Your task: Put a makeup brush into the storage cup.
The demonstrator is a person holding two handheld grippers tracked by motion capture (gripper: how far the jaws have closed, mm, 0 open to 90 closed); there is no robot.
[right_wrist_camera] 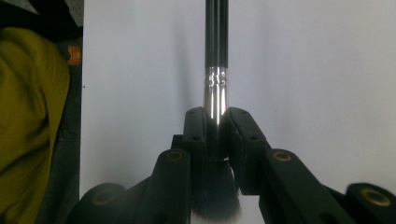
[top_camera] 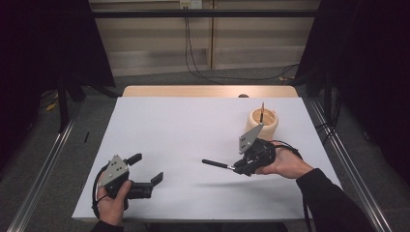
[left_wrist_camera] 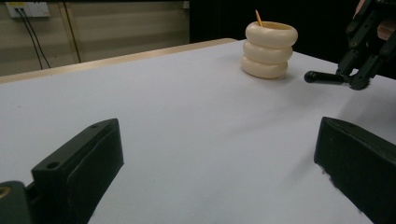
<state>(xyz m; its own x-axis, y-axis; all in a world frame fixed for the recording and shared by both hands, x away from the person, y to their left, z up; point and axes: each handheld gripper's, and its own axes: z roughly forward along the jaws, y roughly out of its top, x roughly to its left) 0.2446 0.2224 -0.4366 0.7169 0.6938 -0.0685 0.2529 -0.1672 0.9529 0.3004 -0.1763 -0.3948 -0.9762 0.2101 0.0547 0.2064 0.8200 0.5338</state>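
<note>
Black-handled makeup brush [right_wrist_camera: 216, 70] is clamped at its silver ferrule by the right gripper [top_camera: 235, 167]; it could pivot loose if swung toward the cream ringed holder [top_camera: 263, 123].

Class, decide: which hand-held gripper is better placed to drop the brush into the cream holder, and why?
Right. The right hand-held gripper is shut on the brush and sits just in front of the holder. The left hand-held gripper is open, empty and far across the table.
</note>
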